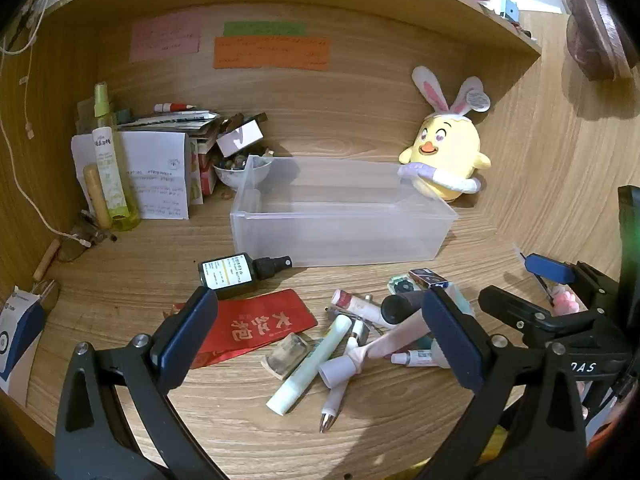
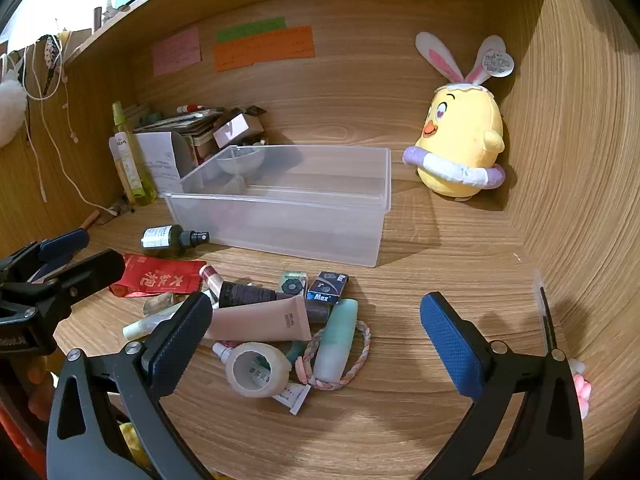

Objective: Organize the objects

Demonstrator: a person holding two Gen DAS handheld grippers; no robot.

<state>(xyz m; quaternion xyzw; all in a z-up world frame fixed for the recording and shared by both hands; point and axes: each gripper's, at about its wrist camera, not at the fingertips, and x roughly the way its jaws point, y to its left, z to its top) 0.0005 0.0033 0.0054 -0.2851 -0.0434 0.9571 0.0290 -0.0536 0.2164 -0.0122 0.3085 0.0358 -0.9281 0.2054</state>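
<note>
Cluttering wooden desk (image 2: 420, 420), clear bin (image 2: 288, 216)

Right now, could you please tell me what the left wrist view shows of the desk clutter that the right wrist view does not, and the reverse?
Only the left wrist view shows the metal-tipped pen at the near edge of the pile and the bowl unobstructed beside the bin.

Only the right wrist view shows the tape roll, the braided hair tie and the blue Max box.

Both show the empty clear bin, the red packet, the dark spray bottle and the chick plush.
</note>
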